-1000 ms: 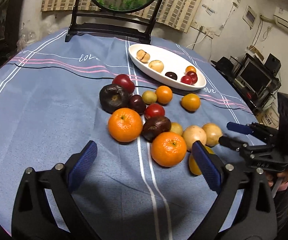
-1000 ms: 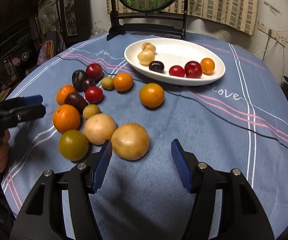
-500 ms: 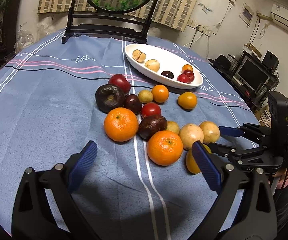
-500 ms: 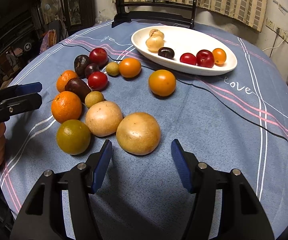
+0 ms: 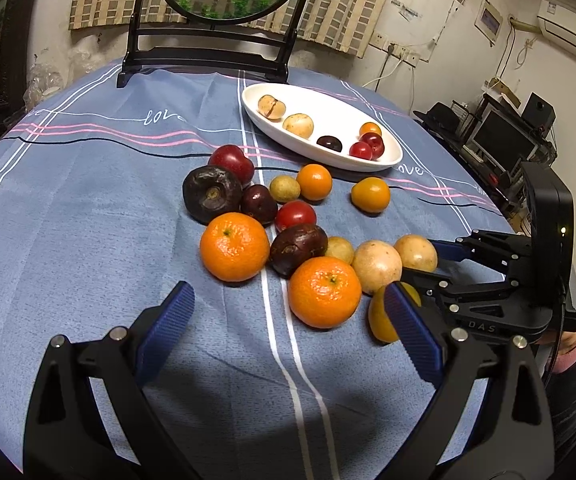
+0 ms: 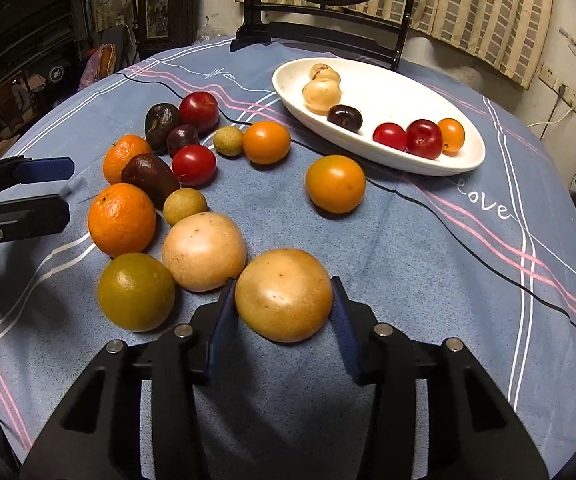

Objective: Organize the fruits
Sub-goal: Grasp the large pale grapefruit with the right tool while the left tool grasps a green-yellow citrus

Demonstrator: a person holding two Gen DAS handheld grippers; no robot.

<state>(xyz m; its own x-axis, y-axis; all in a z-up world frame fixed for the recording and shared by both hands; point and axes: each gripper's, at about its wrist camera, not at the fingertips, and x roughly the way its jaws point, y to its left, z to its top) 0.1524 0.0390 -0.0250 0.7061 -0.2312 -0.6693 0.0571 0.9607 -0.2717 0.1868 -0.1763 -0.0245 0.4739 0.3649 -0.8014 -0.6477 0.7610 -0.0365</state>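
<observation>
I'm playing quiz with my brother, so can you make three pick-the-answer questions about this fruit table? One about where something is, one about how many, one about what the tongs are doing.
1. Where is the big tan fruit?
A. on the floor
B. inside the right tongs
C. in a bag

2. How many fruits lie in the white dish?
A. three
B. nine
C. six

3. How are the left tongs?
A. open, holding nothing
B. shut on an orange
C. shut on a plum

Answers:
1 B, a blue pad stands on each side of it.
2 C, two tan, one dark, two red and one orange.
3 A, there is a wide gap with nothing gripped in it.
</observation>
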